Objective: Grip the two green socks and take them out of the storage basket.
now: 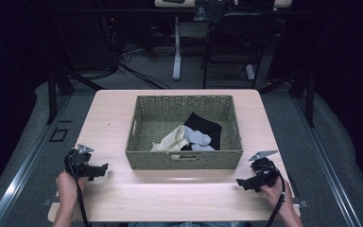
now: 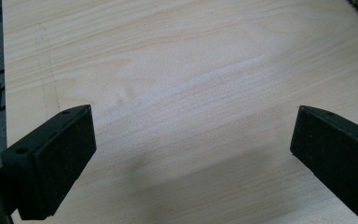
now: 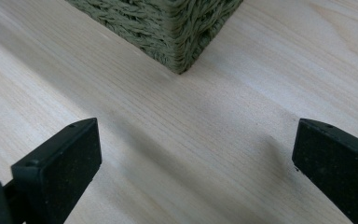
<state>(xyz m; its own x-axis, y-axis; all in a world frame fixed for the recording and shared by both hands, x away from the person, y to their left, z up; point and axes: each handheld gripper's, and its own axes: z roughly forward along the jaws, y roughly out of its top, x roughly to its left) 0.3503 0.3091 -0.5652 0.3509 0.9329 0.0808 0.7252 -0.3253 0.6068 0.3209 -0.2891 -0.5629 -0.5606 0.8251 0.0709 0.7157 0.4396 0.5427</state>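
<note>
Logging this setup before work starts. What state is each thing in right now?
Left tongs: open, empty, over bare table.
Right tongs: open, empty, near the basket's corner.
Basket: upright, holding clothes.
Black cloth: crumpled in the basket.
Grey sock: crumpled, beside the black cloth.
Cream cloth: bunched, left of the sock.

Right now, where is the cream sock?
In the high view, the cream sock lies inside the woven basket, near its front wall, left of the grey sock.
</note>
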